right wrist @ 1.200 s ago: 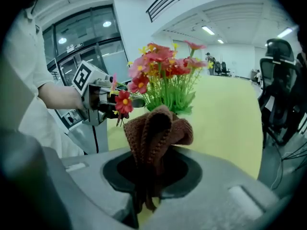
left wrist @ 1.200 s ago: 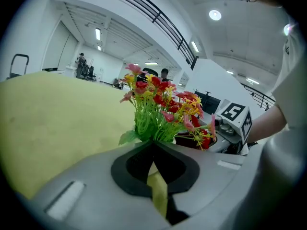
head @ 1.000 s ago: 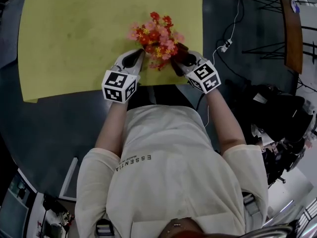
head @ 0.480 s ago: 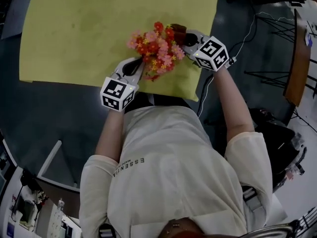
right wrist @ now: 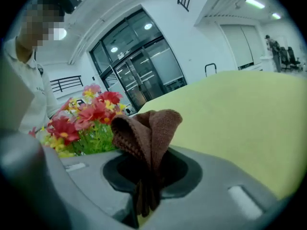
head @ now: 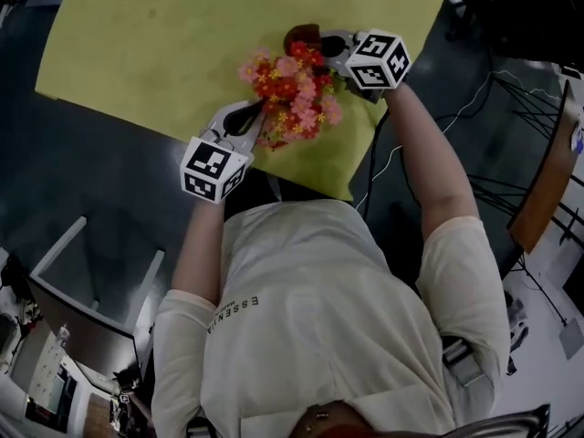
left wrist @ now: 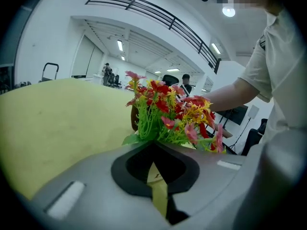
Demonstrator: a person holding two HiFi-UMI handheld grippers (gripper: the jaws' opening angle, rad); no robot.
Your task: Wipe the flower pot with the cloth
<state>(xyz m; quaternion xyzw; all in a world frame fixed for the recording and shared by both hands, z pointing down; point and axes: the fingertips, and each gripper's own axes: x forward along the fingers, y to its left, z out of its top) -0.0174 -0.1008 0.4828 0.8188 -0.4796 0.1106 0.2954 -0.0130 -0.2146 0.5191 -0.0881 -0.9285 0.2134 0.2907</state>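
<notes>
Counts: 2 grippers, the left gripper (head: 248,112) and the right gripper (head: 319,42). 2 marker cubes, left cube (head: 214,169) and right cube (head: 379,59). 1 brown cloth (right wrist: 151,128). 1 flower bunch (head: 292,94). 1 yellow table (head: 137,44). 1 person (head: 310,318) near. 2 background figures far across the room, left figure (left wrist: 106,71) and right figure (left wrist: 186,82).

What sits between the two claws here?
The bunch of flowers stands between the left claw and the right claw, which grips the brown cloth; the head view shows this.
</notes>
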